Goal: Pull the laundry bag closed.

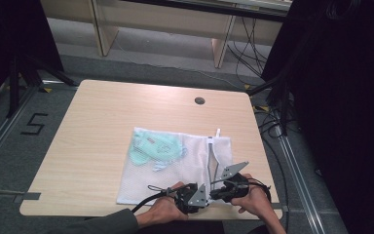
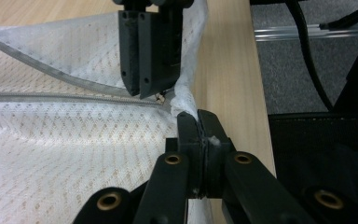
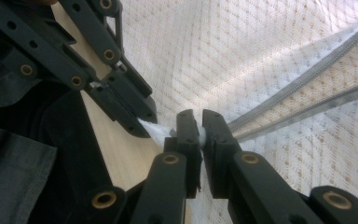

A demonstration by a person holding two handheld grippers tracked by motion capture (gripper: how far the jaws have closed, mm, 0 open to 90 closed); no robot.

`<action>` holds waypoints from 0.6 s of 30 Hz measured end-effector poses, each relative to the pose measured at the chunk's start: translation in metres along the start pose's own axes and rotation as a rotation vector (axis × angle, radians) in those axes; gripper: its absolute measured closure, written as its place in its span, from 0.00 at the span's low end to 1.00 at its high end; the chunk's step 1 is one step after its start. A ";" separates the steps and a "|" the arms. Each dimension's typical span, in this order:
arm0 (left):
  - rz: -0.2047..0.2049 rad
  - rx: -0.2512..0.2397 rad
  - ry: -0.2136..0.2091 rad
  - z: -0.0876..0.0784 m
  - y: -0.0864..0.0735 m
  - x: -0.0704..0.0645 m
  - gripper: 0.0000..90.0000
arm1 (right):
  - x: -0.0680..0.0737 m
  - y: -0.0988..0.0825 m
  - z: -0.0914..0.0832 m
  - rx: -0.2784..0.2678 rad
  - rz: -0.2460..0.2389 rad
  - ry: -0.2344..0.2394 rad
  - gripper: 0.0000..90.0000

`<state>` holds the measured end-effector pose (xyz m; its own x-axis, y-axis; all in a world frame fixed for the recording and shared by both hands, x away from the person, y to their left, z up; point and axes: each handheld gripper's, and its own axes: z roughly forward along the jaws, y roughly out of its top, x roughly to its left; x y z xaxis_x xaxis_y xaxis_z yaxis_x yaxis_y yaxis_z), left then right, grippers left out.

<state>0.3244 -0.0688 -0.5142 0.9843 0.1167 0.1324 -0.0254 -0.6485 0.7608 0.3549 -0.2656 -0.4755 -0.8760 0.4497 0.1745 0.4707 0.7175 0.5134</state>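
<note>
A white mesh laundry bag [image 1: 175, 168] lies flat on the table with a pale green garment [image 1: 156, 148] inside it. Its zipper [image 1: 212, 156] stands partly open, and the two tapes [image 3: 303, 88] meet at the near edge. There my left gripper [image 2: 198, 122] is shut on a pinch of the bag's mesh corner [image 2: 186, 100]. Right beside it, my right gripper [image 3: 199, 122] is shut on the bag where the zipper ends. In the high view both grippers, left [image 1: 202, 199] and right [image 1: 215, 194], sit tip to tip at the bag's near edge.
The wooden table [image 1: 92, 126] has a cable hole [image 1: 199, 101] near its far edge. Its right edge [image 2: 256, 93] runs close to the grippers, with grey floor, a rail and black cables [image 2: 307, 51] beyond. Black curtains stand on both sides.
</note>
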 end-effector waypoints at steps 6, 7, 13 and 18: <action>-0.008 0.000 0.000 0.000 0.000 0.000 0.99 | -0.002 0.001 0.002 0.010 0.021 0.012 0.96; -0.005 0.001 0.000 0.000 0.000 0.000 0.99 | -0.002 0.001 0.002 0.010 0.021 0.012 0.96; 0.014 0.020 0.034 -0.001 0.001 0.003 0.96 | -0.001 0.000 -0.002 0.004 0.032 -0.004 0.96; 0.011 -0.005 0.056 -0.001 0.002 0.004 0.91 | -0.002 0.000 -0.005 -0.007 0.045 0.003 0.96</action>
<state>0.3278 -0.0686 -0.5118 0.9726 0.1517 0.1761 -0.0373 -0.6460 0.7624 0.3556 -0.2690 -0.4722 -0.8544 0.4797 0.1995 0.5085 0.6933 0.5107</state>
